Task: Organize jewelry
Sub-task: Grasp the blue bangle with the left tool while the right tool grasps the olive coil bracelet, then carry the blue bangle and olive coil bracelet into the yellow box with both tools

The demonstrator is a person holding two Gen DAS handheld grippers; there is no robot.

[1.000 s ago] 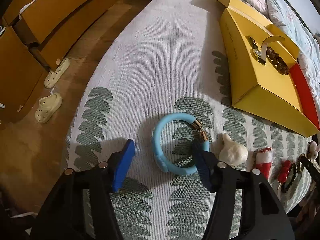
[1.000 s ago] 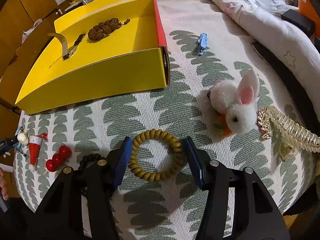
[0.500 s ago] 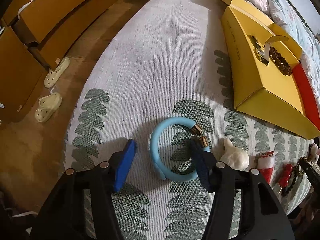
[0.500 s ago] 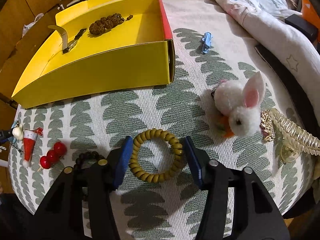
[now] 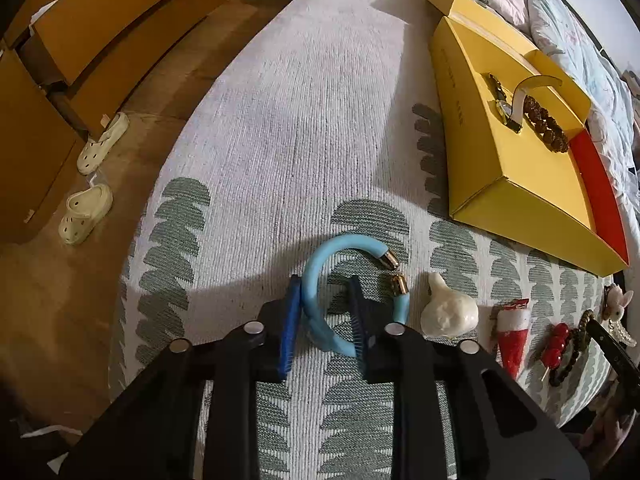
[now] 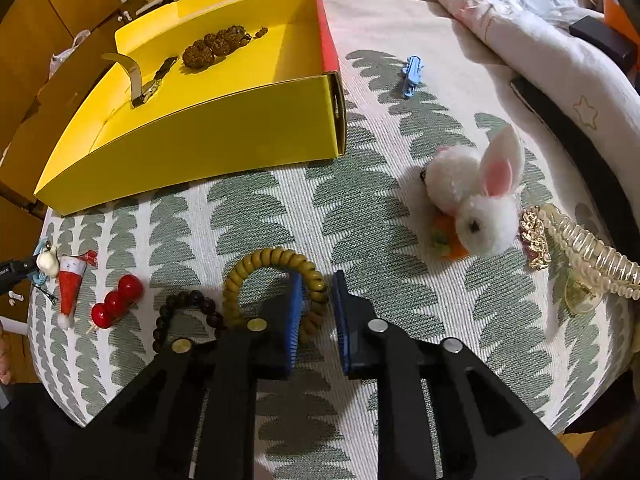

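**Two tools, two bracelets, one yellow box**

Here, on a bed spread with a woven cover printed in green leaf shapes, the left tool has just been closing and now pinches the near left arc of a smooth blue bracelet, one blue pad outside the band and the other inside the ring. The bracelet is an open hoop with two gold-capped ends, and it lies flat on the cover, so gripping across the band looks like the simplest way to lift it. The right tool has likewise just been closing, and clamps the right side of a ribbed, olive coil bracelet, which bulges slightly between the pads (it looks springy and should give under pressure). Both bracelets remain on the cover, not yet raised.

Beyond them sits the likely destination, an open yellow box of stiff card with a red inner edge; a knobbly brown bead string and a watch lie inside it. Left out on the cover are a fluffy white rabbit charm, a dark bead bracelet, a red berry pin and a clear comb clip.
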